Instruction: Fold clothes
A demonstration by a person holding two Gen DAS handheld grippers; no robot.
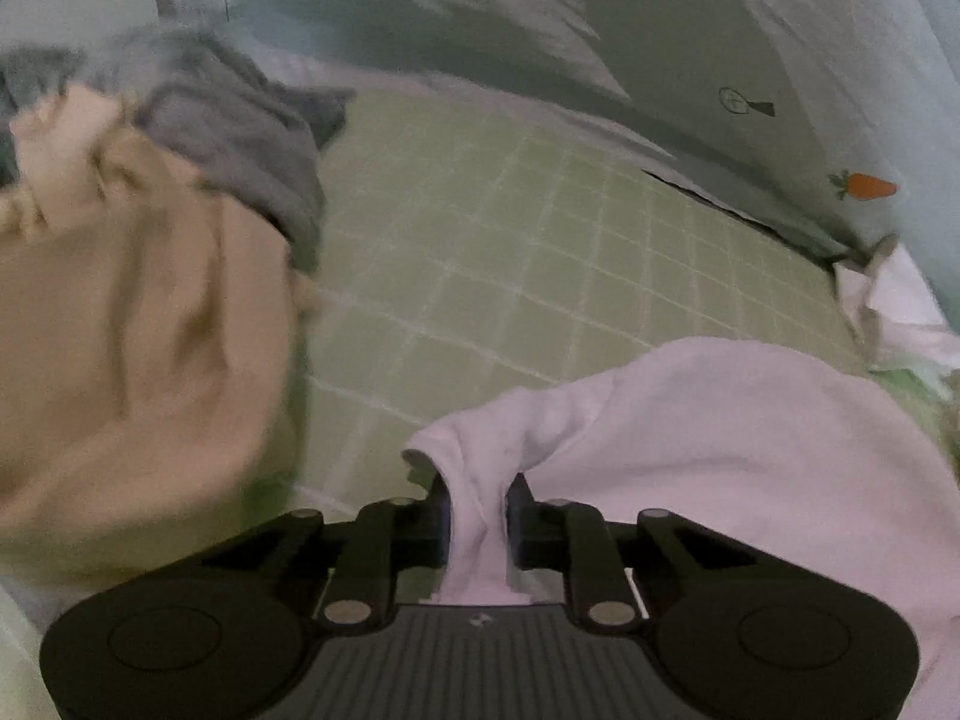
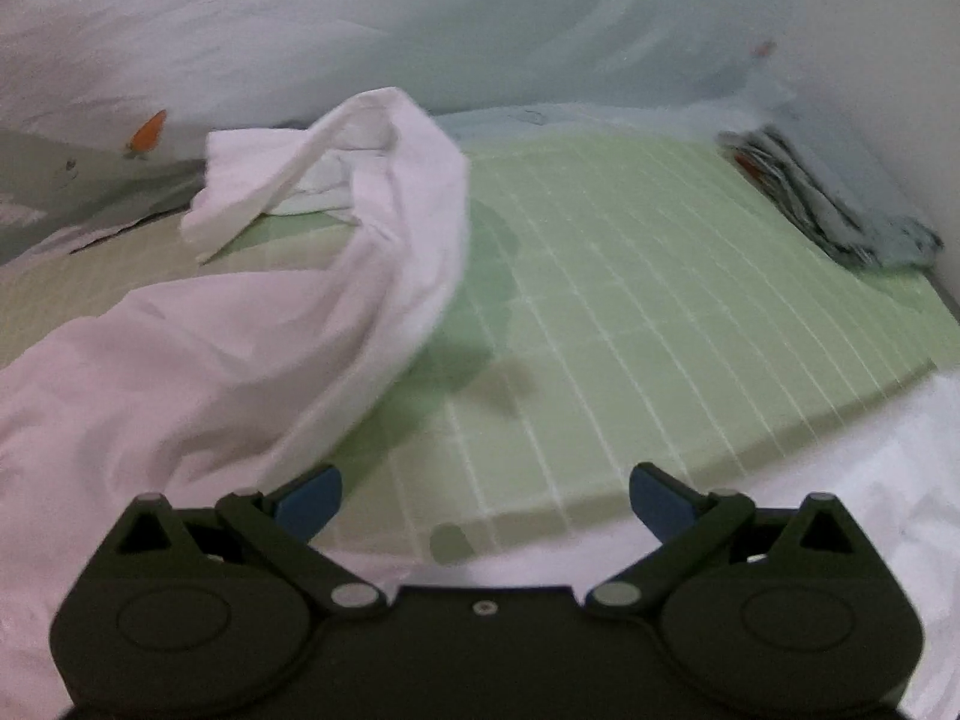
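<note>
Left hand-held gripper [image 1: 477, 531]: clenched on a bunched fold of the white garment [image 1: 720, 432]; cloth fills the narrow gap between the two black fingers [image 1: 433, 531].
Right hand-held gripper [image 2: 485, 495]: released, blue-padded fingers [image 2: 312, 501] spread wide with nothing between them; it hangs over the near edge of the green mat.
White garment [image 2: 240, 330]: draped across the left half of the green mat in the right wrist view, part of it raised in a twisted ridge toward the far edge; one loose flap [image 2: 252, 192] trails toward the bedding at the back. It lies just beside the right gripper's left finger; contact cannot be told.
Green gridded mat [image 2: 660, 300]: pale green with white grid lines, carrying the garment; its right half is bare.
Beige cloth [image 1: 138, 330]: a large crumpled heap at the left of the left wrist view, blurred.
Grey cloth [image 1: 240, 126]: lies on the far part of the beige cloth, touching it.
Carrot-print bedding [image 1: 780, 60]: pale blue-grey fabric along the far edge of the mat, with an orange carrot motif [image 1: 864, 186].
Folded patterned stack [image 2: 828, 204]: at the far right corner of the mat, against the wall; its pattern is too blurred to read.
White sheet [image 2: 810, 480]: under the mat's near edge.
</note>
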